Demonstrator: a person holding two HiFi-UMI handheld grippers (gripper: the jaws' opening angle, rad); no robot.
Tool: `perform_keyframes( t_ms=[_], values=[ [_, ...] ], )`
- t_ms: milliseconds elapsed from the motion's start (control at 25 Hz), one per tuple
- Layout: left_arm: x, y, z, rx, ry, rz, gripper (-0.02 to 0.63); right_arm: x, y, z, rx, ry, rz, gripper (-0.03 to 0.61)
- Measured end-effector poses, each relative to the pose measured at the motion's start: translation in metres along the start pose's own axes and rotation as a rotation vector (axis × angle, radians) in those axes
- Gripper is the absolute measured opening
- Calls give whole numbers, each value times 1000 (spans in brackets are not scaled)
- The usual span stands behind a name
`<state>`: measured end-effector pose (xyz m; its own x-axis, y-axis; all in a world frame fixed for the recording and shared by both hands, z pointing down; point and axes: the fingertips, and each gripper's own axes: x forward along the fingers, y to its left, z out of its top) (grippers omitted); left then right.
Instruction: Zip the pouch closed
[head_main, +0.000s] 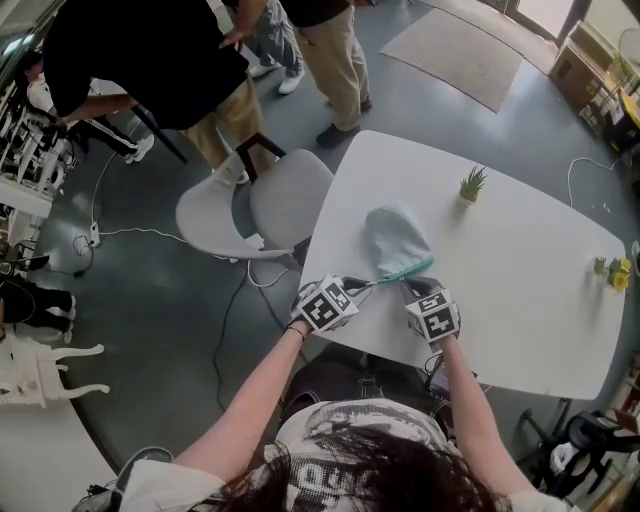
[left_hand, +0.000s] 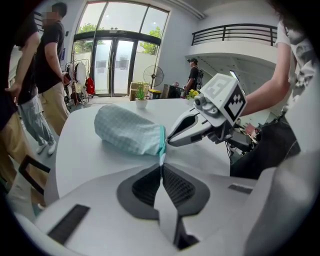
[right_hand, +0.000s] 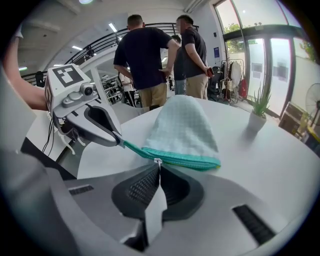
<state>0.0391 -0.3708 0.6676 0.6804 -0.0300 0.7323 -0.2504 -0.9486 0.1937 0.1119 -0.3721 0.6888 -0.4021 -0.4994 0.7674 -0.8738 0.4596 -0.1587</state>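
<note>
A pale checked pouch (head_main: 395, 238) with a teal zipper band (head_main: 408, 268) lies on the white table (head_main: 520, 270), its zipper edge facing me. My left gripper (head_main: 370, 284) is shut on the teal end tab of the zipper (left_hand: 161, 156) at the pouch's left corner. Just to its right, my right gripper (head_main: 410, 287) is shut on the small metal zipper pull (right_hand: 158, 161), which sits near the left end of the band (right_hand: 175, 157). In the right gripper view the left gripper (right_hand: 120, 143) pinches the teal tape. The left gripper view shows the right gripper (left_hand: 170, 142) beside the pouch (left_hand: 130, 131).
A small potted plant (head_main: 471, 184) stands beyond the pouch, and yellow flowers (head_main: 612, 272) sit at the table's right edge. A white chair (head_main: 255, 205) stands at the table's far left. People (head_main: 330, 50) stand behind it. The table's near edge is under my hands.
</note>
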Motion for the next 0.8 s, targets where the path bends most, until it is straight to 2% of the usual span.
perform_keyframes(
  t_ms=[280, 800],
  values=[
    [-11, 13, -9, -15, -4, 19, 21, 0, -28, -3, 7, 20, -53, 8],
    [-25, 26, -21, -33, -2, 38, 21, -5, -52, -7, 33, 42, -80, 11]
  ],
)
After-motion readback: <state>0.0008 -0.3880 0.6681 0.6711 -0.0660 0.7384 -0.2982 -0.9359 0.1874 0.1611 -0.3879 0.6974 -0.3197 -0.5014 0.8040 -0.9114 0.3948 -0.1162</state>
